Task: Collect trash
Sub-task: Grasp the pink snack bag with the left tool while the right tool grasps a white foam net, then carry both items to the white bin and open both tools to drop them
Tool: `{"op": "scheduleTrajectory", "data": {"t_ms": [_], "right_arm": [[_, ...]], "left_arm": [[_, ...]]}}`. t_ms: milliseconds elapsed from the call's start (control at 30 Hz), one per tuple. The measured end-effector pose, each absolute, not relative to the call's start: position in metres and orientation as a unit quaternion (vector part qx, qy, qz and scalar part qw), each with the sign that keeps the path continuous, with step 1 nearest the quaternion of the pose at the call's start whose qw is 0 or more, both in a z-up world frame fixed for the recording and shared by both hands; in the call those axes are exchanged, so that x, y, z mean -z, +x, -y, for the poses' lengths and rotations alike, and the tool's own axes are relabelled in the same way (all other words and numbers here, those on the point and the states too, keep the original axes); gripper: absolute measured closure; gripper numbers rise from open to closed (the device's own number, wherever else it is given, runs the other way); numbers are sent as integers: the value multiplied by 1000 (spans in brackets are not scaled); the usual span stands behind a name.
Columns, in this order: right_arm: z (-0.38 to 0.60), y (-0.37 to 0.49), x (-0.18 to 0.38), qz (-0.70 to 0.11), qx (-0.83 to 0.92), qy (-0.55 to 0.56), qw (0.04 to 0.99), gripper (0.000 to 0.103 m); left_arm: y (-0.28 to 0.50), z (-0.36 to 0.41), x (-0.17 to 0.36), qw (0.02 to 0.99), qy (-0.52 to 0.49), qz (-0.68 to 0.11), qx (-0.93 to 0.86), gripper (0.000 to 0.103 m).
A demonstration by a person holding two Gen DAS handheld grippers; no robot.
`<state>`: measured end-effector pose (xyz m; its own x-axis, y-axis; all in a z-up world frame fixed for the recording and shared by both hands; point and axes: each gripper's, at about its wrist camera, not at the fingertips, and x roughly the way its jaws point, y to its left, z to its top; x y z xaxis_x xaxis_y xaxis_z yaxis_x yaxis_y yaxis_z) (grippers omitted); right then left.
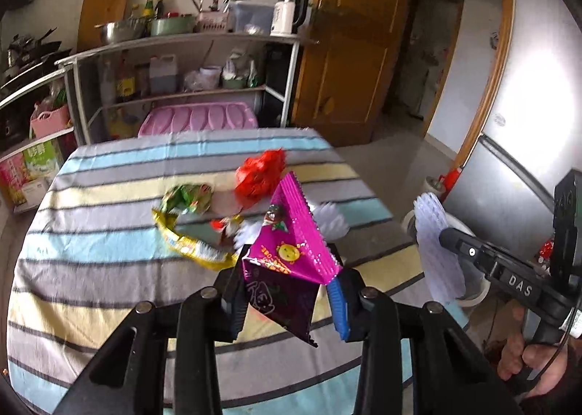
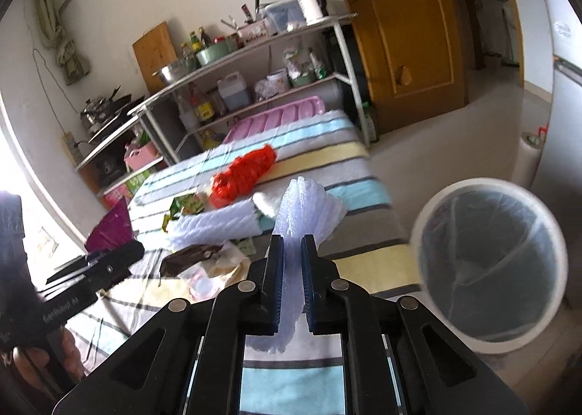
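Note:
My left gripper (image 1: 287, 269) is shut on a purple snack bag (image 1: 291, 251), held above the striped table (image 1: 91, 251). In the right wrist view that bag (image 2: 111, 225) shows at the far left with the left gripper (image 2: 120, 256) below it. My right gripper (image 2: 291, 251) is shut on a white foam net (image 2: 302, 207), lifted off the table (image 2: 363, 265); the same foam net (image 1: 436, 233) and the right gripper (image 1: 445, 238) appear at the right of the left wrist view. A white trash bin (image 2: 491, 269) with a clear liner stands on the floor right of the table.
On the table lie a red mesh bag (image 1: 260, 178), a green wrapper (image 1: 189, 198), a yellow wrapper (image 1: 192, 247), another white foam net (image 2: 214, 229), a brown wrapper (image 2: 189, 256) and a clear packet (image 2: 202, 282). Metal shelves (image 1: 182, 62) stand behind, a fridge (image 1: 527, 123) at right.

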<state>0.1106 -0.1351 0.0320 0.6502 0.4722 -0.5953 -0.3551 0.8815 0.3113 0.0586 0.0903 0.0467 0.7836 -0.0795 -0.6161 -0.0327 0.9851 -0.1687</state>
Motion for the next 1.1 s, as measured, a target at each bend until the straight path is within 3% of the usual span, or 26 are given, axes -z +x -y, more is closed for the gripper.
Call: {"op": "scheduleTrajectory", "data": {"t_ms": [500, 833, 1100], "right_arm": [[245, 129, -32, -353, -134, 111, 919, 93], [301, 154, 1, -395, -77, 102, 910, 93], [315, 170, 27, -425, -59, 95, 898, 93]], "left_arm": [[133, 30, -42, 920, -53, -354, 159, 64], [165, 125, -17, 885, -11, -402, 236, 63], [185, 151, 9, 867, -1, -442, 229, 63]]}}
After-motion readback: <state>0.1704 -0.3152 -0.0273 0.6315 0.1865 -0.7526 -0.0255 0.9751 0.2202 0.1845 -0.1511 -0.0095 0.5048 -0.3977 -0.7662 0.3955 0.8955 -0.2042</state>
